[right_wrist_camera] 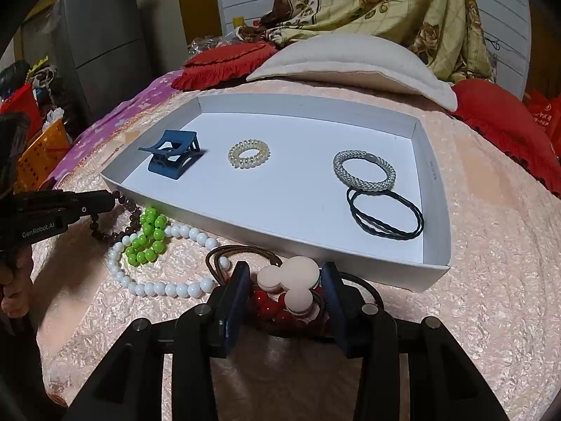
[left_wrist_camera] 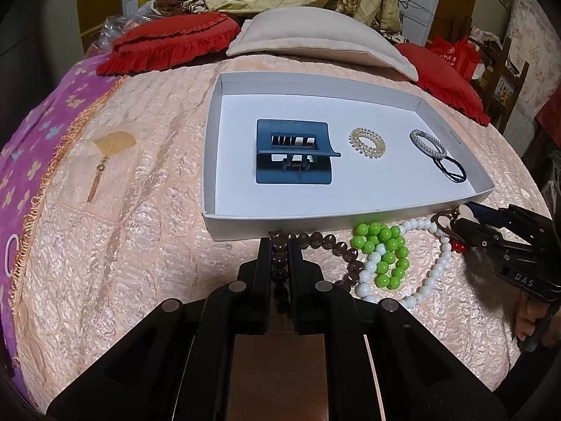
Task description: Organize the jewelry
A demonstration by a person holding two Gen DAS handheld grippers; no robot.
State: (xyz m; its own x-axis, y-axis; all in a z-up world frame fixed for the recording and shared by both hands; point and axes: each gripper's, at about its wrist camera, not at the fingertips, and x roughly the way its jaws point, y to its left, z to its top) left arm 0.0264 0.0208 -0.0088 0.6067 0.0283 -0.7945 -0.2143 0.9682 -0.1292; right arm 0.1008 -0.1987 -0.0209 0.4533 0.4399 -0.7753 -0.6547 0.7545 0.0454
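Left claw (left_wrist_camera: 280, 245) pinching brown beads (left_wrist_camera: 317, 239), angled down

Your peach quilted bedspread (left_wrist_camera: 140, 245) carries the white tray (left_wrist_camera: 350, 219) at frame centre, bead strands (left_wrist_camera: 385, 256) below it, pillows (left_wrist_camera: 315, 40) at the top, purple cloth (left_wrist_camera: 35, 147) at left

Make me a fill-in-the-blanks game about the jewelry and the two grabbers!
1. The left gripper is shut on the ____ bead string.
2. The hair clip inside the white box is ____.
3. The bright ____ beads lie on the white bead necklace.
4. The box holds ____ things.

Missing words: brown; blue; green; four
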